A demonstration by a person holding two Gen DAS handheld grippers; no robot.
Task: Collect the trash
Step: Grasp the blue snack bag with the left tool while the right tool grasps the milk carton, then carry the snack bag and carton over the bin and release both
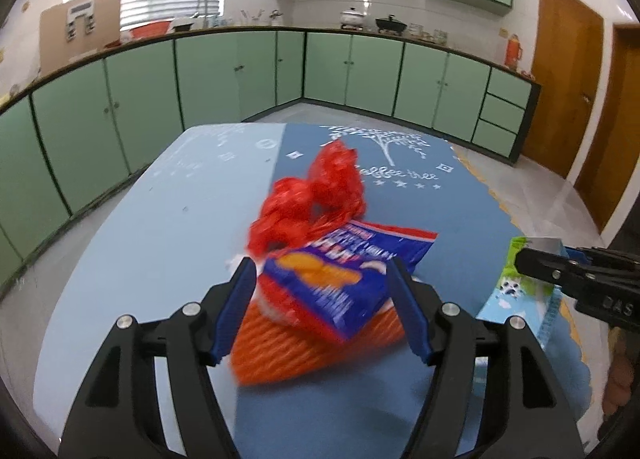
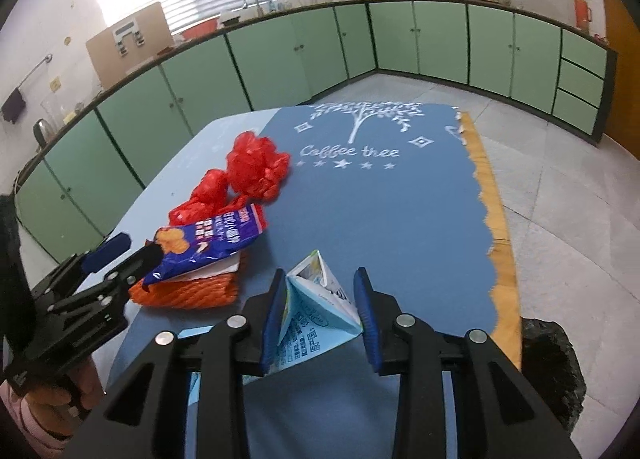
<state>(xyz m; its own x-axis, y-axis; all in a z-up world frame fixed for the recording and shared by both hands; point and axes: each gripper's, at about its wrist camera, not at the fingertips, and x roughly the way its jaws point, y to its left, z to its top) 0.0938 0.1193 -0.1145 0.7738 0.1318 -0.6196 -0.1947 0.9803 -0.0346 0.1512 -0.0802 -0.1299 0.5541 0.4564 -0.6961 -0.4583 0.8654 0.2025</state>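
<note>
A blue snack wrapper [image 1: 332, 287] [image 2: 208, 239] lies on an orange mesh net [image 1: 288, 351] [image 2: 192, 293], with a crumpled red plastic bag [image 1: 320, 195] [image 2: 256, 167] just behind them on the table. My left gripper [image 1: 320, 279] [image 2: 132, 251] stands open, its blue fingers on either side of the wrapper; I cannot tell whether they touch it. My right gripper [image 2: 320, 299] [image 1: 536, 263] is shut on a squashed light-blue and white milk carton [image 2: 316, 319] [image 1: 516, 291], whose folded top sticks out ahead of the fingers.
The table wears a blue cloth [image 2: 380, 219] printed with a white tree and "Coffee thee"; its right edge [image 2: 496, 243] drops to a tiled floor. A black bag or bin [image 2: 554, 363] stands at the near right. Green kitchen cabinets [image 1: 240, 75] line the walls.
</note>
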